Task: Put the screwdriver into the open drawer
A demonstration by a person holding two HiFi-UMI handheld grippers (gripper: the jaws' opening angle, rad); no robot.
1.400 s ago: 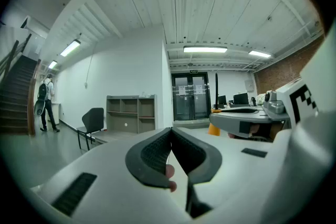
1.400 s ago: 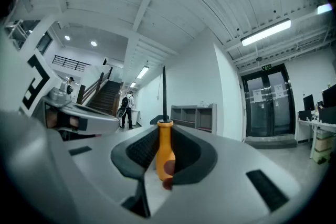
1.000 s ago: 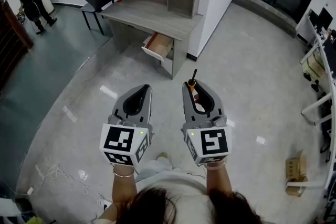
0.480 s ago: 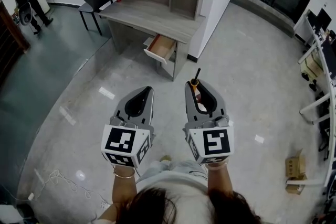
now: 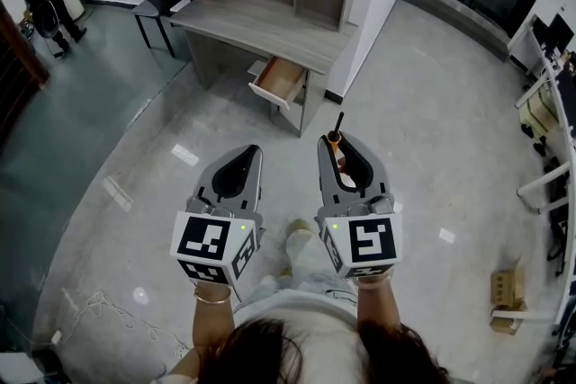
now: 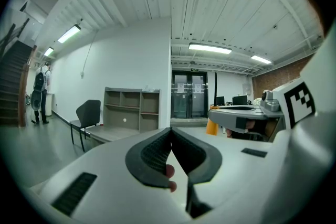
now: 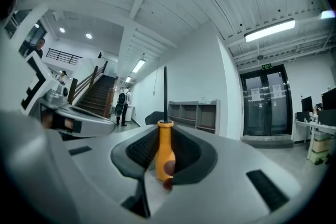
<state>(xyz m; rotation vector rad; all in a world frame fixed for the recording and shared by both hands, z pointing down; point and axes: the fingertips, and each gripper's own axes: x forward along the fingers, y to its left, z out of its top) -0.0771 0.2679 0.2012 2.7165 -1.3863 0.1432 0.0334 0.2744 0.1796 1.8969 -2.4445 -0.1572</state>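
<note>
While the screwdriver (image 7: 164, 152) is gripped, the task is not finished: the open drawer (image 5: 281, 78) hangs pulled out under the desk (image 5: 261, 21), well apart from both grippers, with bare floor (image 5: 432, 103) between. As I judge it, the pick is done and the carry and drop-in are left. Nothing shows inside the drawer from the head view, though it is small there, so that is likely rather than certain. The right gripper (image 5: 335, 141) is clenched on the orange handle, which sits between the ribbed pads. The dark shaft pokes out past the tips, pointing forward and roughly toward the desk. The left gripper (image 5: 245, 154) has its jaws pressed together with no object between them. A pinkish blob shows low in the gap, and I can't tell what it is. Both grippers are held out in front of the person, side by side and level, with the marker cubes nearest the body and the tips aimed ahead. The forearms are straight, and there is a bracelet on the left wrist. Next comes the walk across, then the screwdriver has to be lowered over the drawer before release.
</note>
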